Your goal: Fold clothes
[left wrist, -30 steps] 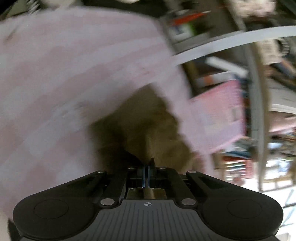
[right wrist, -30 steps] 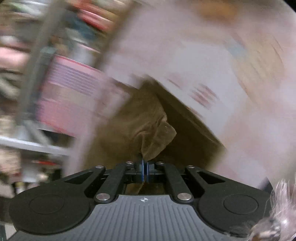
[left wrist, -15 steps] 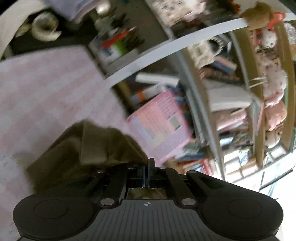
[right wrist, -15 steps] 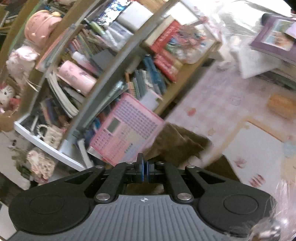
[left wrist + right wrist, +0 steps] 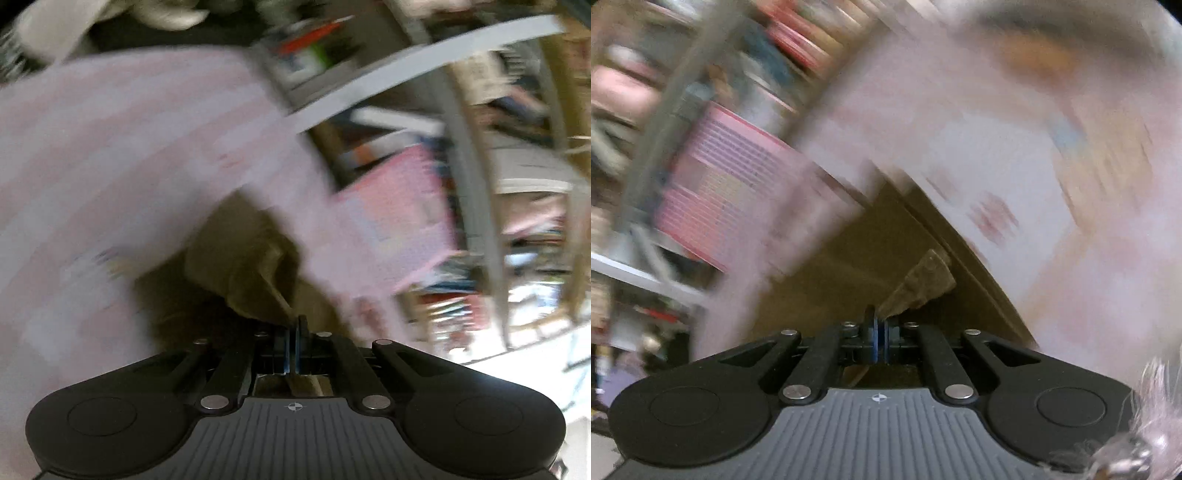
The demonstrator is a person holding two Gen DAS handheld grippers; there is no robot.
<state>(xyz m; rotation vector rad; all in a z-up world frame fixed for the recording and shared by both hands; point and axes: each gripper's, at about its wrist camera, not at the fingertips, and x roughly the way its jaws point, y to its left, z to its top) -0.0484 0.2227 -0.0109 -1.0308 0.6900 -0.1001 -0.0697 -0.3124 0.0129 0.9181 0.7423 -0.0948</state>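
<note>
From the left wrist camera I saw a pale pink checked cloth surface (image 5: 110, 155), soft and badly blurred, filling the frame from nine to twelve o'clock. Against it hung the olive-brown garment (image 5: 251, 273), a matte, rumpled fabric bunched into thick folds just ahead of the fingers. My left gripper (image 5: 294, 332) was clenched on a tapering edge of it, the jaws pressed together with the cloth pinched between them. At three o'clock stood cluttered shelves (image 5: 517, 155) with a flat pink board (image 5: 399, 221) leaning against them.

From the right wrist camera, the same pink board (image 5: 716, 184) sat at ten o'clock. The garment (image 5: 857, 258) spread as a smoother triangular sheet at centre, and my right gripper (image 5: 880, 332) was clamped on a coarse, stiff-looking corner. The pink surface (image 5: 1071, 184) blurred away towards two o'clock.
</note>
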